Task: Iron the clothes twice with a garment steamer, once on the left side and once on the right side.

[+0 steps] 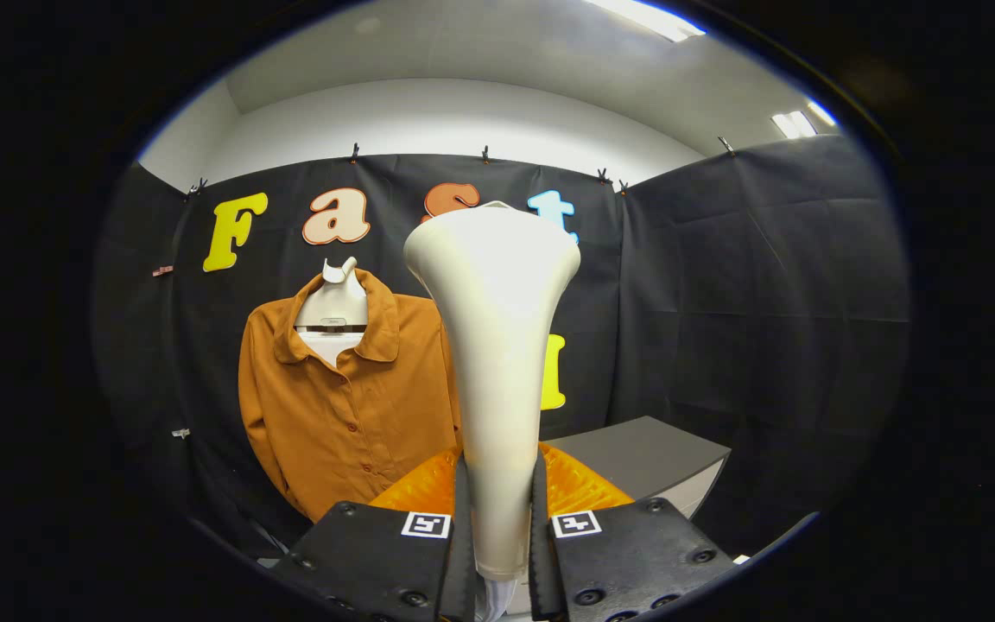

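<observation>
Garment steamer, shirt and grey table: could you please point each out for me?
Garment steamer (pixel 497 345): gripper view, its neck above the gripping fingers.
Shirt (pixel 342 415): gripper view, buttoned front.
Grey table (pixel 636 453): gripper view, bare top.

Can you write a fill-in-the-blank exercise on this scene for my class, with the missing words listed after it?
1. The tool is shut on the ____.
2. The shirt hangs on a ____.
3. The steamer's head points ____.
4. Beyond the fingers, to the shirt's right, stands a grey ____.

Missing words: steamer; hanger; up; table
</observation>
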`<action>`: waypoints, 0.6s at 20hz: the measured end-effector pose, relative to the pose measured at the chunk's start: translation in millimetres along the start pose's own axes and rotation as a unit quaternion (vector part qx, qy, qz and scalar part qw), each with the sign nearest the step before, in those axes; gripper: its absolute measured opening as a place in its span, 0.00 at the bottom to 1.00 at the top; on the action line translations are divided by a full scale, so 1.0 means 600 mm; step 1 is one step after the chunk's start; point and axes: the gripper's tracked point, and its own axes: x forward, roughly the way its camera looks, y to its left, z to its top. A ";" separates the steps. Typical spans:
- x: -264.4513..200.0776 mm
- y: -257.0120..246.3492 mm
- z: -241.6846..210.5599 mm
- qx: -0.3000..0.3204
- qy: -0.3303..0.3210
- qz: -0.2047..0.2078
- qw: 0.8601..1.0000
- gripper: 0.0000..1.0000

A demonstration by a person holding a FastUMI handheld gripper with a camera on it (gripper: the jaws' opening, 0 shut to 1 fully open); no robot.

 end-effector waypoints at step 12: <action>-0.001 0.011 0.001 -0.004 0.000 0.002 1.000 0.28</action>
